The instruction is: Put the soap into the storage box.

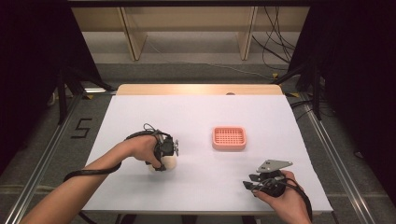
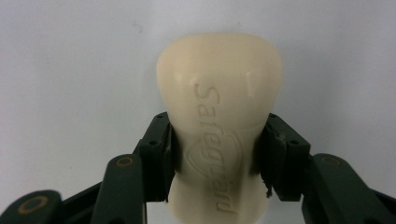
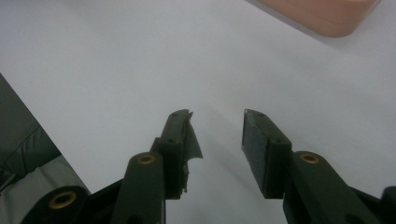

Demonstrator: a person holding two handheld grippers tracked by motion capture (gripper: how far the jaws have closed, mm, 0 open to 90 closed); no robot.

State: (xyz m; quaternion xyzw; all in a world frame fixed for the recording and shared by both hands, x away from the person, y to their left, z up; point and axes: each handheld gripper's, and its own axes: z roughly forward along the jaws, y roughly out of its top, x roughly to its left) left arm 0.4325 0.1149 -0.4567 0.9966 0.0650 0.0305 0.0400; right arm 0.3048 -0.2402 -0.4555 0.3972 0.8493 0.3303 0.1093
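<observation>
Left gripper view: the left gripper [image 2: 217,154] clamps a cream soap bar [image 2: 219,93] embossed "Safeguard"; at four o'clock, the right gripper [image 3: 217,140] sits parted, empty.

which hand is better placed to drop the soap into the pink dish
Left, most likely. The left gripper is already shut on the soap bar, with the pink soap dish to its right. The right gripper is open, holding nothing, at the table's near edge.
</observation>
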